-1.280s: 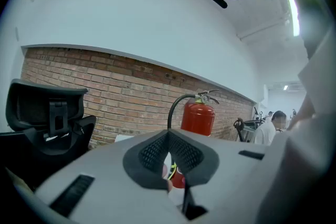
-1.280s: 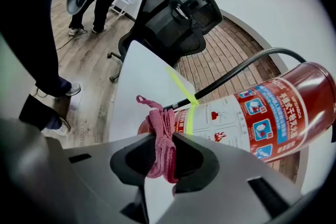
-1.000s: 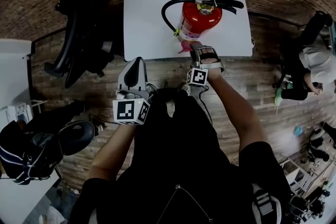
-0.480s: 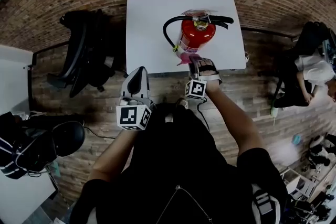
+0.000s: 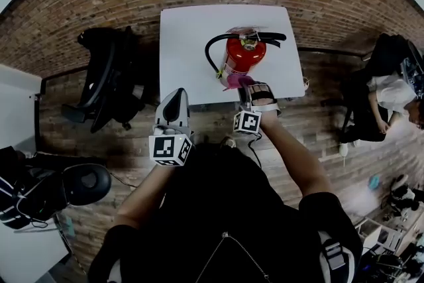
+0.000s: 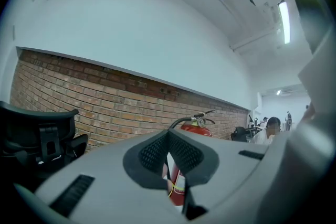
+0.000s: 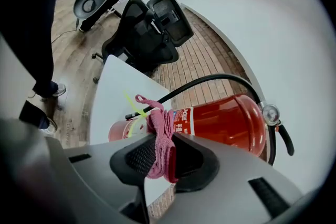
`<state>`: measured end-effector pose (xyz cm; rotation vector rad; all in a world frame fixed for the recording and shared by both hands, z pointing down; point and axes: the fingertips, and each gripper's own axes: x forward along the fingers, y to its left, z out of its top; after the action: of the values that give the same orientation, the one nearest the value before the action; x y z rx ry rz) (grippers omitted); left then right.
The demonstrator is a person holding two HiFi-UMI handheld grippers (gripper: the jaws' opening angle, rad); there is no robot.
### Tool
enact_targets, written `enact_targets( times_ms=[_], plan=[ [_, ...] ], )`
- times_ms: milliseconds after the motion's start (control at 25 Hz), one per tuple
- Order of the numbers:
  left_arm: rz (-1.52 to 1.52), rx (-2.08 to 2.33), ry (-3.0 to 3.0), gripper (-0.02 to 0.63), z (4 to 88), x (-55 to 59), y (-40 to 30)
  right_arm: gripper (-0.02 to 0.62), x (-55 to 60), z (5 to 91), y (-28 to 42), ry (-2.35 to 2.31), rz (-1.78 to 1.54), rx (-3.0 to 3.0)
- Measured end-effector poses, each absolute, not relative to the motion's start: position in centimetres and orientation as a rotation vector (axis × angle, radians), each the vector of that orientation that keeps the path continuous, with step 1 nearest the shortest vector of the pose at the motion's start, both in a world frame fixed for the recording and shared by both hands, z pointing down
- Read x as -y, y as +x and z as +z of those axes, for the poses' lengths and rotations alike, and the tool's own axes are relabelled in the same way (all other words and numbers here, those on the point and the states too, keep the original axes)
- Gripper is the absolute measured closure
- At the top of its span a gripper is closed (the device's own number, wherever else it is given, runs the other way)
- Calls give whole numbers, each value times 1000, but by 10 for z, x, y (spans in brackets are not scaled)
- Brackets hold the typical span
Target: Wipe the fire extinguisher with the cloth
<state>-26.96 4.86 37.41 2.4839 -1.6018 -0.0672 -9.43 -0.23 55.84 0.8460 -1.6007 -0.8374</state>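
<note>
A red fire extinguisher (image 5: 242,54) with a black hose and handle stands upright on a white table (image 5: 189,43). My right gripper (image 5: 252,88) is shut on a pink cloth (image 5: 236,81) pressed to the near lower side of the cylinder. In the right gripper view the cloth (image 7: 159,141) bunches between the jaws of the right gripper (image 7: 165,157), against the extinguisher (image 7: 223,120) near its label. My left gripper (image 5: 175,99) hangs shut and empty over the table's near edge, left of the extinguisher. In its own view the left gripper (image 6: 169,160) points at the extinguisher (image 6: 193,127).
A black office chair (image 5: 106,79) stands left of the table, and is also seen in the right gripper view (image 7: 152,31). A brick wall runs behind the table. Dark bags (image 5: 46,189) lie on the wood floor at the left. A person (image 5: 391,93) sits at the far right.
The head view has pulled back, so the table and extinguisher sit lower and smaller. My right gripper has kept the cloth on the extinguisher's near side. The left gripper has barely moved.
</note>
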Motion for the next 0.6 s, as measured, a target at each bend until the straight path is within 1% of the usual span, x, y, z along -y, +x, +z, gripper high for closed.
enact_targets(
  times_ms=[600],
  plan=[
    [-83,1532,2572,577,352,-44,-265,497,-3,477,-95,938,-926,1550]
  ],
)
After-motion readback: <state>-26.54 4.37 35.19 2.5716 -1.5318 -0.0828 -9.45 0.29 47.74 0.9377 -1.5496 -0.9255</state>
